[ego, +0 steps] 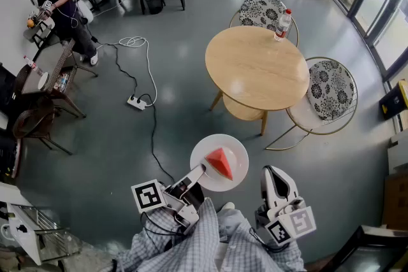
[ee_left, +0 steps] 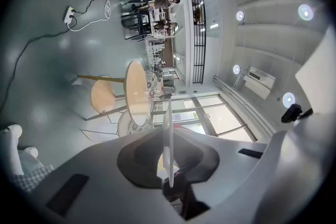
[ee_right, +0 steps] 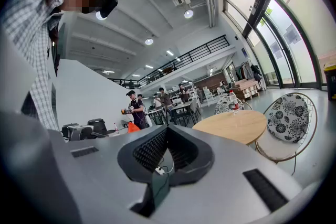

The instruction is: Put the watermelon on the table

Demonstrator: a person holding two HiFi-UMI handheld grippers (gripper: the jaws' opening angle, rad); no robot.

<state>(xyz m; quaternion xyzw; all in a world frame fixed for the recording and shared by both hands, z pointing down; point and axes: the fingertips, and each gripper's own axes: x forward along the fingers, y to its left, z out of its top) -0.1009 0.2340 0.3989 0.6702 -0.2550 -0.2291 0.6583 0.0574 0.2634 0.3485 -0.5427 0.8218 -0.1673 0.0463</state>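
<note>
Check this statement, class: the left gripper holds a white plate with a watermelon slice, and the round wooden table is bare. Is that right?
Not quite. The head view shows a bottle standing near the far edge of the round wooden table. The left gripper does hold the white plate with the watermelon slice.

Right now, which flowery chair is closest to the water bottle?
The far chair, right behind the bottle on the table. The other chair stands at the table's right, farther from it.

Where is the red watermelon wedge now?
Head view, lower centre: the red watermelon wedge lies on a round white plate held by the left gripper, short of the round wooden table.
</note>
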